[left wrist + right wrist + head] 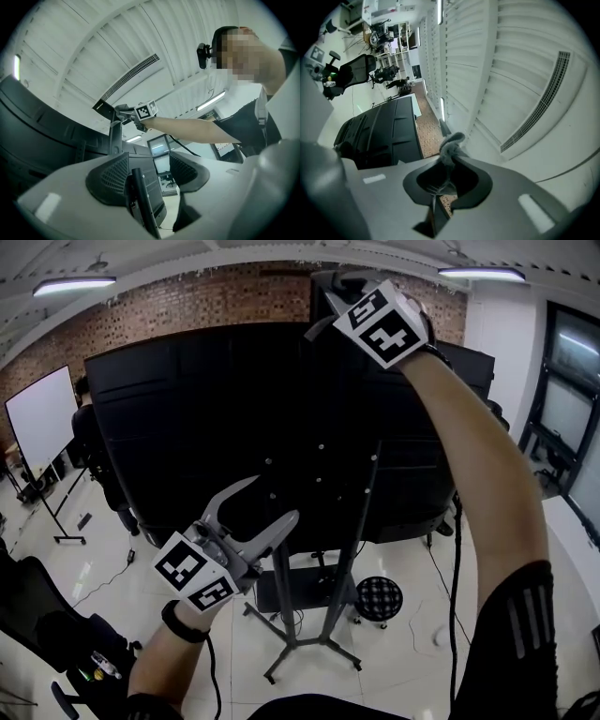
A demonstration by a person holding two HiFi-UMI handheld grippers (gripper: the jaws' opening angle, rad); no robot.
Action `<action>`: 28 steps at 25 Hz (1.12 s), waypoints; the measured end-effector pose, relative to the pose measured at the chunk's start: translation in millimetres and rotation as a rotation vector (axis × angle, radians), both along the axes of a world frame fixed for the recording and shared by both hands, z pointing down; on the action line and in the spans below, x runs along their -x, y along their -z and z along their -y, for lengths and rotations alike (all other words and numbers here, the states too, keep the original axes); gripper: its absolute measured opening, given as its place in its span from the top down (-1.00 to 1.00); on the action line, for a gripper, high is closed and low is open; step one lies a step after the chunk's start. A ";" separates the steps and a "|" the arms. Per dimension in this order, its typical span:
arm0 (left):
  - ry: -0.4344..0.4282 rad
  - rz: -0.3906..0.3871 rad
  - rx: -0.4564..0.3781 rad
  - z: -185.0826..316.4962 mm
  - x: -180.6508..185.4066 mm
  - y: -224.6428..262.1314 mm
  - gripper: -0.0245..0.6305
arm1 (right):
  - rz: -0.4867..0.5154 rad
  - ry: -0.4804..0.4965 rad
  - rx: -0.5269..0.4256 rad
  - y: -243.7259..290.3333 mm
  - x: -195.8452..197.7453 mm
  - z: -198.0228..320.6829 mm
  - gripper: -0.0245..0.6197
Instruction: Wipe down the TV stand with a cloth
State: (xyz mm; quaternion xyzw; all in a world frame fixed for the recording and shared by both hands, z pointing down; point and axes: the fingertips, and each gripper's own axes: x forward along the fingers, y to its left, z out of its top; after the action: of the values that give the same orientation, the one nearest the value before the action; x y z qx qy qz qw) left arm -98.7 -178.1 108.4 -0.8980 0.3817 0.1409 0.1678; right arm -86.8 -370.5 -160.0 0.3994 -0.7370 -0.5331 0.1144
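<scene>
Two grippers are at work at different heights. Nearest and lowest, the left gripper (272,499) hovers with its jaws spread wide, just beside the upright poles of the grey metal TV stand (281,606). Its own view shows a dark slanted bar between the pads with nothing clamped, so it seems ready to steady the frame rather than to carry anything. The stand spreads its legs on the white tiled floor, under the bottom edge of the big black television back panel (206,427).

Higher and farther, the right gripper (450,159) is pressed together on a small grey cloth (451,143), a tuft poking out past the tips. The arm is stretched up to the panel's top edge, right of its middle, probably so the wiping runs from the top downward.

Beyond stand a round black perforated stool (379,597), a white wheeled board (42,413) and a red brick wall (234,296).
</scene>
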 end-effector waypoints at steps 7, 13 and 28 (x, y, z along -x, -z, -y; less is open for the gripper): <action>-0.010 -0.009 0.014 4.5 -4.8 -10.1 0.04 | -0.074 -0.009 0.027 -43.9 8.5 11.3 0.84; -0.025 -0.026 0.036 6.1 -6.2 -26.0 0.04 | -0.160 0.005 0.085 -103.7 12.8 10.8 0.84; -0.039 -0.076 0.122 8.4 -4.3 -68.7 0.04 | -0.277 -0.059 0.214 -246.2 17.7 17.1 0.84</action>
State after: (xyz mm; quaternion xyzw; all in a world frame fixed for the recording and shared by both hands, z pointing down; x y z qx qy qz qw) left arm -94.4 -186.5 177.2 -0.9078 0.3781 0.1545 0.0951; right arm -104.4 -387.6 86.2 0.3291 -0.7549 -0.4978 0.2722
